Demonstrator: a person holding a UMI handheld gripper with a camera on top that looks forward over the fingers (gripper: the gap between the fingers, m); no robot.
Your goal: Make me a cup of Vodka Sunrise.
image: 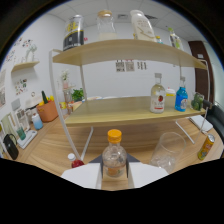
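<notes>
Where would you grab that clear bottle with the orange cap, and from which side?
Probably around its body, below the shoulder, coming in level from the front. The clear plastic bottle with the orange cap stands upright between the gripper's open jaws, and its straight sides suit flat jaws better than the narrow neck. The clear drinking glass beside it stands apart.

You have three bottles on the top shelf (pixel 125 50) at twelve o'clock, three on the lower shelf (pixel 125 112) toward two o'clock, one orange-capped bottle (pixel 114 155) and one clear cup (pixel 168 150) ahead
</notes>
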